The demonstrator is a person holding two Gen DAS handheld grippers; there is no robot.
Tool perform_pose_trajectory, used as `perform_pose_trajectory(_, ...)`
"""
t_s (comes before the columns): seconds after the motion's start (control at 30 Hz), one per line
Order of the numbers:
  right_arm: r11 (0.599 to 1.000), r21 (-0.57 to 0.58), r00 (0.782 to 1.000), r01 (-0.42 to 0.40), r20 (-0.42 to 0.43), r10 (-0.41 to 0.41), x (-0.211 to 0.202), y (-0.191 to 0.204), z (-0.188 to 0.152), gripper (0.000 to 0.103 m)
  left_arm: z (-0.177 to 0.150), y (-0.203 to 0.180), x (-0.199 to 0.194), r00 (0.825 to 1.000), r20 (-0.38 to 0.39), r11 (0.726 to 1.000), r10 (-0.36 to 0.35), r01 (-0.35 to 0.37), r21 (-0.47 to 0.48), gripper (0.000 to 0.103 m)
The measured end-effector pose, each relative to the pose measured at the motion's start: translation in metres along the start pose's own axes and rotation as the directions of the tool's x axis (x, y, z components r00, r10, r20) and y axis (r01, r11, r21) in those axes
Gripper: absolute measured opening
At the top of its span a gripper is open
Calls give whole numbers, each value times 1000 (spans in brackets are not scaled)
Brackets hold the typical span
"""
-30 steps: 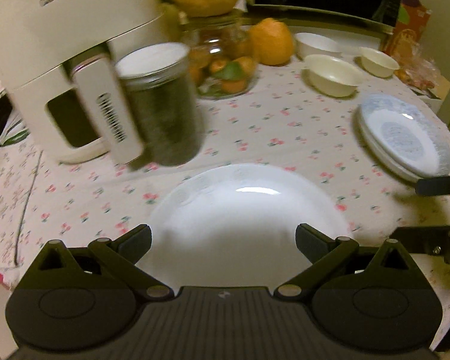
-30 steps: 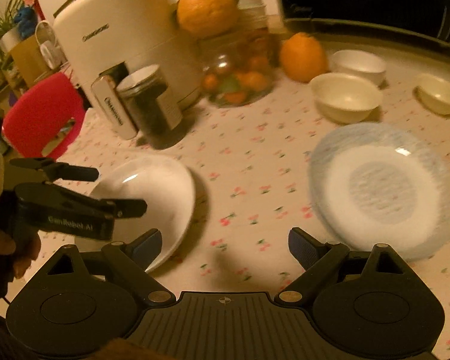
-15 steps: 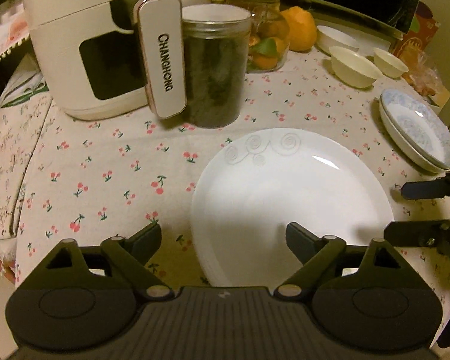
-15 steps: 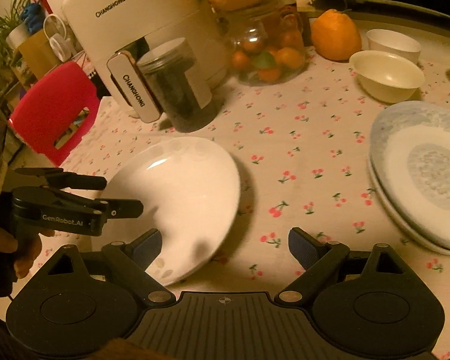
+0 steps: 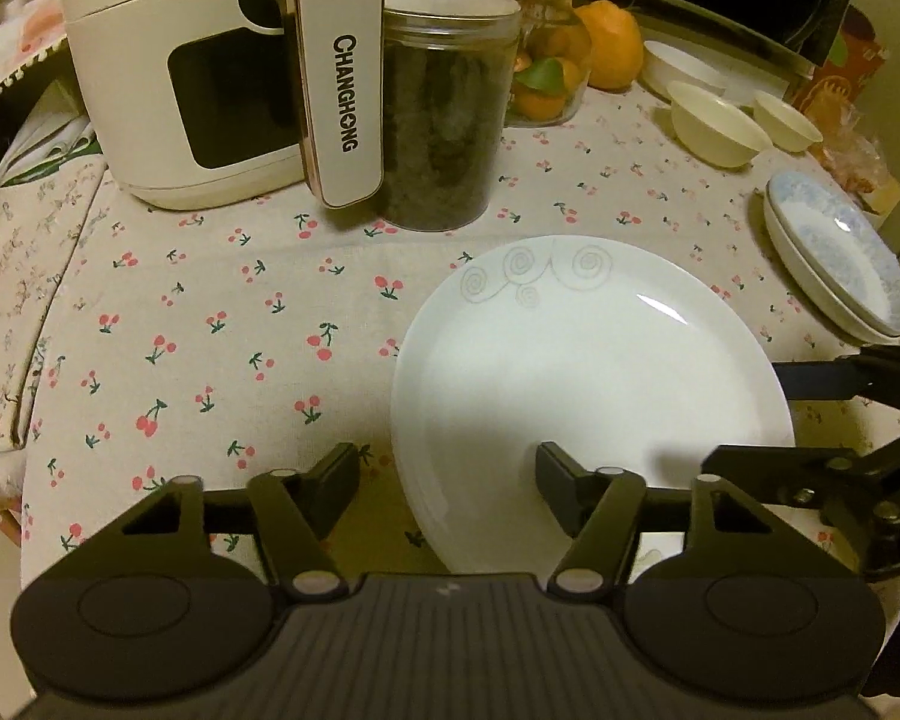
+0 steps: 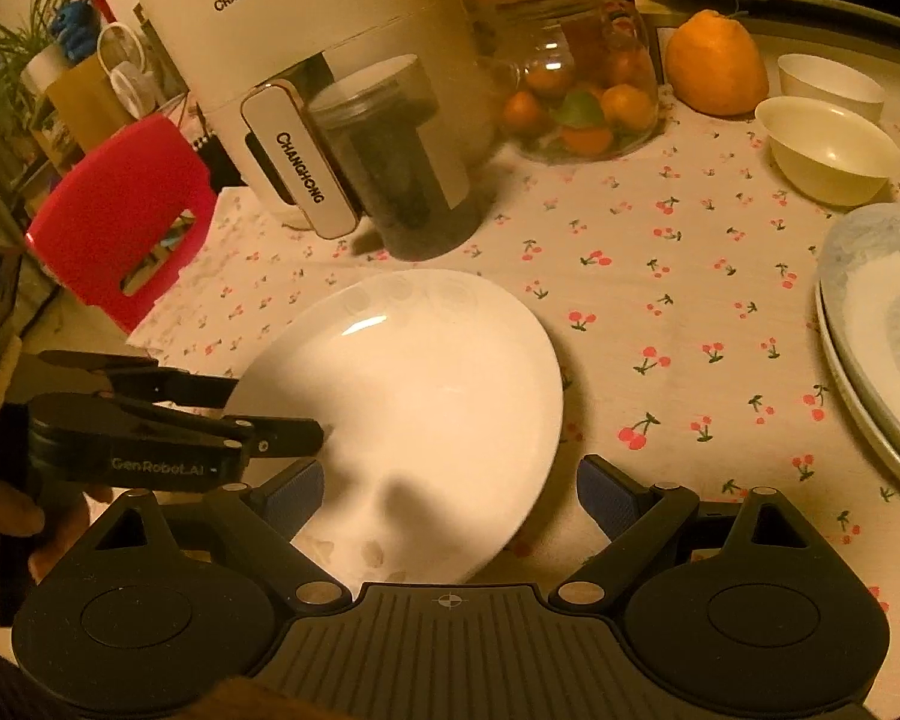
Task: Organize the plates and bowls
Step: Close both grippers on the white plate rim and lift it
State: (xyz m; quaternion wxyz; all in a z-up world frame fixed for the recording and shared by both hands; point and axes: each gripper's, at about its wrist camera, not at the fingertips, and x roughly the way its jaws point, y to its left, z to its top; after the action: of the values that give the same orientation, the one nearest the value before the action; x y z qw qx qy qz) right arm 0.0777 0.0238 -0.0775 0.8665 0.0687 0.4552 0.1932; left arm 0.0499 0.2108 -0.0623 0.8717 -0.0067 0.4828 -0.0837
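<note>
The white plate (image 5: 588, 372) was being straddled at its near rim by the closing left gripper (image 5: 447, 477), not yet clamped; the right gripper (image 6: 450, 489) was held released. A firm pinch was needed next.

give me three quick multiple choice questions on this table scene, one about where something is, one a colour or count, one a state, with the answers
1. Where does the dark-filled jar stand?
A. right beside the air fryer's handle
B. on the blue-patterned plates
C. inside a cream bowl

2. What print is on the tablecloth?
A. blue stripes
B. red cherries
C. plain green

3. How does the left gripper stand to the white plate?
A. far from it, above the fruit jar
B. fully shut beside it
C. one finger over the plate, one outside its rim

Answers:
1 A, the jar sits against the white handle of the air fryer.
2 B, small red cherries with green stems cover the cloth.
3 C, the closing jaws straddle the plate's near rim, which lies between them.
</note>
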Motion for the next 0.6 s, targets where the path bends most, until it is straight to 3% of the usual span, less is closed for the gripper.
perform_pose_trajectory(0.37, 1000, 10, 999, 13, 44, -13, -1, 4, 3, 86, 0, -1, -3, 1000, 10, 1000, -1, 1, -3, 33)
perform_pose_trajectory(0.6, 996, 71, 998, 52, 41, -55, -5, -3, 7, 59, 0, -4, -4, 1000, 20, 1000, 18, -18, 0, 32)
